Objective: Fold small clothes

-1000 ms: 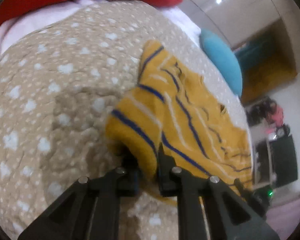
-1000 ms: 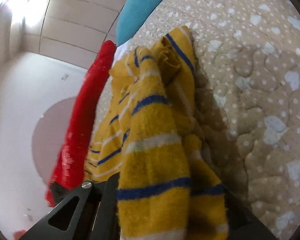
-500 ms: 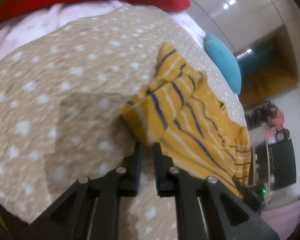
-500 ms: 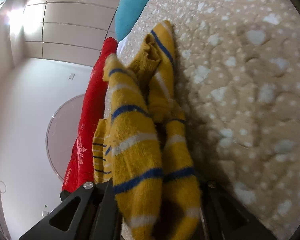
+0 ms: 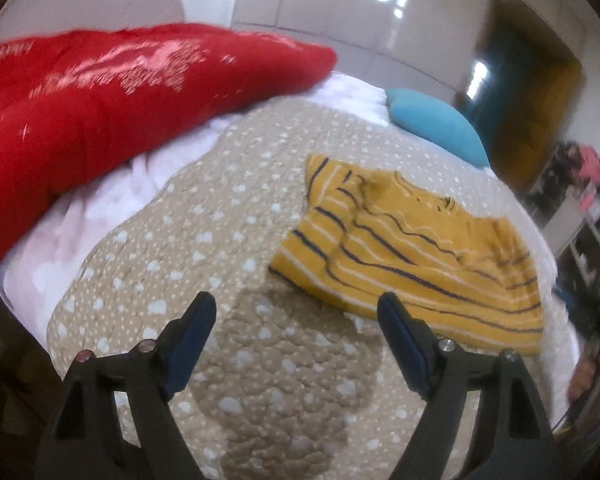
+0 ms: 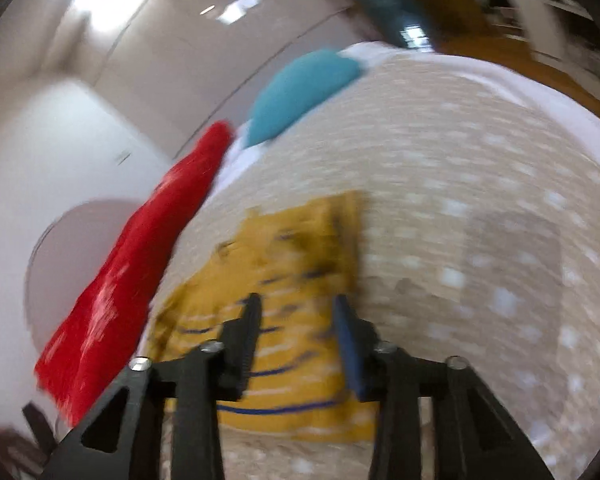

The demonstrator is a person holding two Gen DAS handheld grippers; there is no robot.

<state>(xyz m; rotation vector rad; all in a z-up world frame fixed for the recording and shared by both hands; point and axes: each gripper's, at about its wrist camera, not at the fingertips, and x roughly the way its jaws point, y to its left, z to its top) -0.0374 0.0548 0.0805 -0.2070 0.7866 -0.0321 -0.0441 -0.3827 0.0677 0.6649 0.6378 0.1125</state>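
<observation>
Both tongs have let go: the left gripper [image 5: 296, 314] and right gripper [image 6: 296, 316] hover with jaws apart above the striped yellow garment [image 5: 412, 252] lying on the dotted quilt [image 5: 220, 240].

Beige dotted quilt [image 5: 228, 216], red pillow [image 5: 100, 96], teal cushion [image 5: 436, 128], white sheet [image 5: 100, 216]
</observation>
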